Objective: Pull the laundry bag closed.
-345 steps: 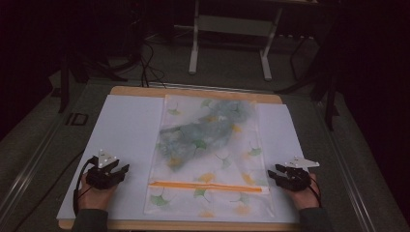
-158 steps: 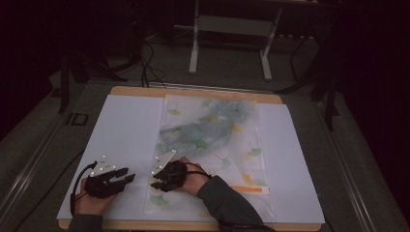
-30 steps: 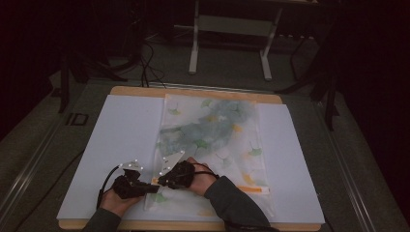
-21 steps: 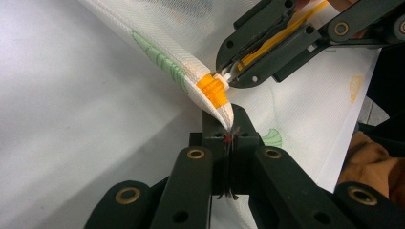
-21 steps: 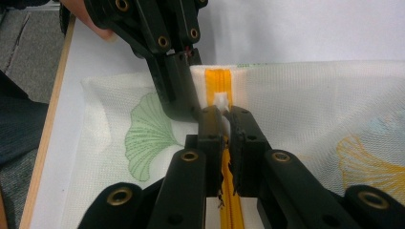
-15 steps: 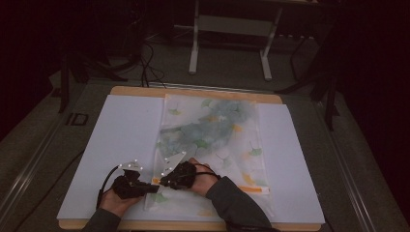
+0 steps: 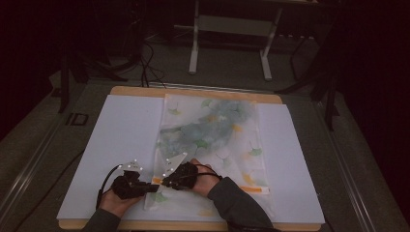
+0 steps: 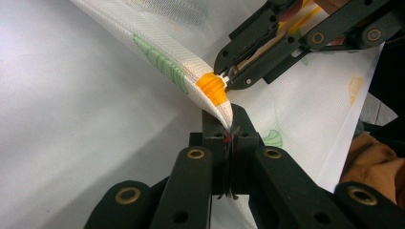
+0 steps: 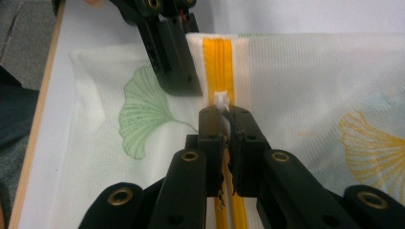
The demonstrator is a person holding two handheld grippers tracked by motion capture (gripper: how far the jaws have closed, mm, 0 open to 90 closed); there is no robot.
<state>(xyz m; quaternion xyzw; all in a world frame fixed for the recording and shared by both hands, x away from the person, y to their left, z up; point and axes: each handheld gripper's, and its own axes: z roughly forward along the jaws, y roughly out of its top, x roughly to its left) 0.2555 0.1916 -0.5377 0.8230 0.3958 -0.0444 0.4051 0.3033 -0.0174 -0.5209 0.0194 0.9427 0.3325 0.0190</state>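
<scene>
A white mesh bag (image 7: pixel 212 130) printed with green and yellow ginkgo leaves lies flat on the white table top, with greenish contents in its far half. An orange zipper (image 9: pixel 217 62) runs across its near end. My left gripper (image 8: pixel 228 129) is shut on the bag's edge just below the zipper's orange end (image 8: pixel 212 88), and lifts that edge slightly. My right gripper (image 9: pixel 224 114) is shut on the small white zipper pull (image 9: pixel 221 99), right beside the left gripper (image 9: pixel 179 81). In the high view both grippers (image 7: pixel 153 187) (image 7: pixel 167 182) meet at the bag's near left corner.
The white sheet (image 7: pixel 111 140) covers a wooden board whose near edge (image 7: pixel 193 226) runs just behind my forearms. My right forearm (image 7: pixel 237 203) lies across the bag's near end. A metal stand (image 7: pixel 229 29) is on the floor beyond the table.
Since the earliest frames my right hand has crossed from the bag's right side to its left corner, and my left gripper has moved right to meet it. Over the last second hardly anything moved.
</scene>
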